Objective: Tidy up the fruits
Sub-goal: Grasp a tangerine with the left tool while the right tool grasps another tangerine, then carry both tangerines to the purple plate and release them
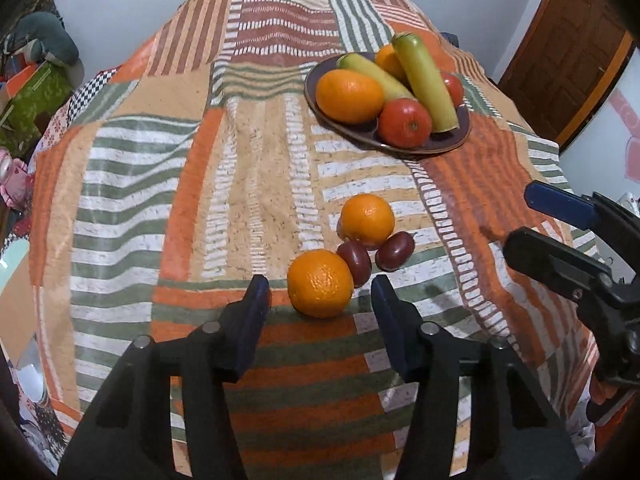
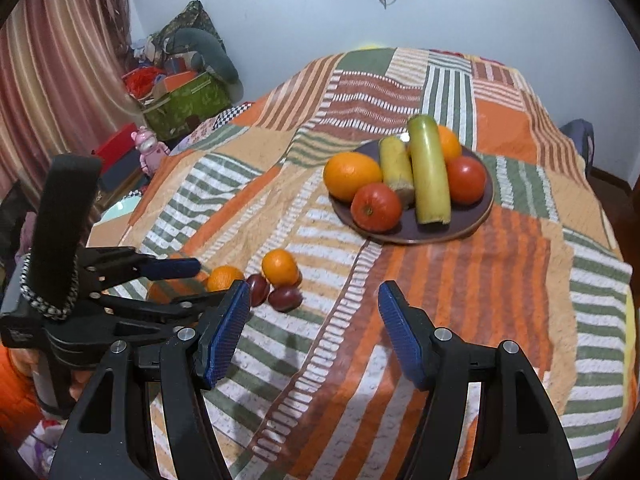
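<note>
Home bedroom: patchwork bedspread, curtain, wooden door.

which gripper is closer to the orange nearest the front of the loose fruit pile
Left. The left gripper is open, its fingers on either side of that orange. The right gripper is open over bare cloth, well off to the orange's right.

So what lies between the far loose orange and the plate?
Nothing. In the left wrist view only bare striped cloth runs from the far loose orange to the plate; the right wrist view agrees.
</note>
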A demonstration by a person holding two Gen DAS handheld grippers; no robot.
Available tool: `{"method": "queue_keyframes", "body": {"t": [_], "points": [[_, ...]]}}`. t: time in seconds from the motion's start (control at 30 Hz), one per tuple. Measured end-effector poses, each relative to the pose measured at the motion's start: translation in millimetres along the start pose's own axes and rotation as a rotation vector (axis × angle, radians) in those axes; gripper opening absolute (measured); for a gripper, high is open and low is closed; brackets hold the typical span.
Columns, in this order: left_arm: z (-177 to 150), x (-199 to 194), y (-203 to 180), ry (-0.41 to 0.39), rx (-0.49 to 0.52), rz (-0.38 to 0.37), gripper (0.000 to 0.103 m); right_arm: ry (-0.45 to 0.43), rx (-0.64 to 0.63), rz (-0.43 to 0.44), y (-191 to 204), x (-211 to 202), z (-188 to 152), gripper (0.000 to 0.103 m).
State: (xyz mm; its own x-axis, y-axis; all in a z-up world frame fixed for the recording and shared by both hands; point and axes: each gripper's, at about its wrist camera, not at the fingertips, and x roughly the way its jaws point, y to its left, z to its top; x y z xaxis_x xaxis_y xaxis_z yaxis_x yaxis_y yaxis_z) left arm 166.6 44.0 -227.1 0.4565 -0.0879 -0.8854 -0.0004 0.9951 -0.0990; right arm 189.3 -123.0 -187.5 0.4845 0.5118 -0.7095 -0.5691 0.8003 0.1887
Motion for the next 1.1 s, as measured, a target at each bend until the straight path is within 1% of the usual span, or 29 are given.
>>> {"method": "queue_keyframes", "body": {"t": [0.1, 0.17, 0.3, 0.4, 0.47, 0.6, 0.67, 0.7, 0.73, 0.9, 0.93, 1.0, 1.1], "points": [[0.2, 7.0, 3.4, 0.006, -0.023, -0.016, 0.049, 0.008, -0.009, 0.000, 3.6, 2.1, 0.1, 0.063], [0.2, 10.2, 5.9, 0.007, -0.029, -0.039, 0.041, 0.009, -0.013, 0.006, 5.7, 3.3, 0.9, 0.063], [-0.4, 9.5, 7.5, -0.007, -0.032, -0.057, 0.035, 0.021, -0.034, 0.013, 10.4, 11.1, 5.1, 0.062], [-1.4, 5.4, 14.0, -0.018, -0.046, -0.065, 0.035, 0.042, -0.048, 0.018, 14.2, 22.7, 9.5, 0.057], [-2.3, 0.0, 21.1, -0.034, -0.057, -0.064, 0.035, 0.062, -0.046, 0.028, 16.0, 33.4, 13.1, 0.055], [-3.3, -11.0, 35.4, -0.067, -0.066, -0.037, 0.035, 0.102, -0.046, 0.039, 21.3, 53.9, 18.7, 0.050], [-3.7, -13.6, 41.5, -0.075, -0.073, -0.035, 0.035, 0.117, -0.049, 0.036, 24.1, 61.9, 20.4, 0.045], [-3.7, -14.1, 44.3, -0.078, -0.079, -0.035, 0.035, 0.127, -0.048, 0.030, 25.5, 66.2, 21.2, 0.037], [-4.0, -14.3, 46.9, -0.080, -0.085, -0.036, 0.035, 0.142, -0.047, 0.031, 27.1, 71.2, 21.9, 0.035], [-5.6, -11.3, 54.7, -0.085, -0.104, -0.038, 0.035, 0.192, -0.059, 0.033, 32.8, 85.4, 23.0, 0.035], [-5.7, -10.4, 55.0, -0.084, -0.105, -0.039, 0.035, 0.199, -0.058, 0.037, 33.0, 87.2, 23.1, 0.033], [-5.4, -9.5, 53.9, -0.083, -0.103, -0.038, 0.035, 0.198, -0.058, 0.035, 32.9, 86.9, 23.8, 0.029], [-3.5, -11.7, 51.7, -0.089, -0.099, -0.042, 0.035, 0.174, -0.053, 0.025, 29.8, 80.5, 25.0, 0.029]]}}
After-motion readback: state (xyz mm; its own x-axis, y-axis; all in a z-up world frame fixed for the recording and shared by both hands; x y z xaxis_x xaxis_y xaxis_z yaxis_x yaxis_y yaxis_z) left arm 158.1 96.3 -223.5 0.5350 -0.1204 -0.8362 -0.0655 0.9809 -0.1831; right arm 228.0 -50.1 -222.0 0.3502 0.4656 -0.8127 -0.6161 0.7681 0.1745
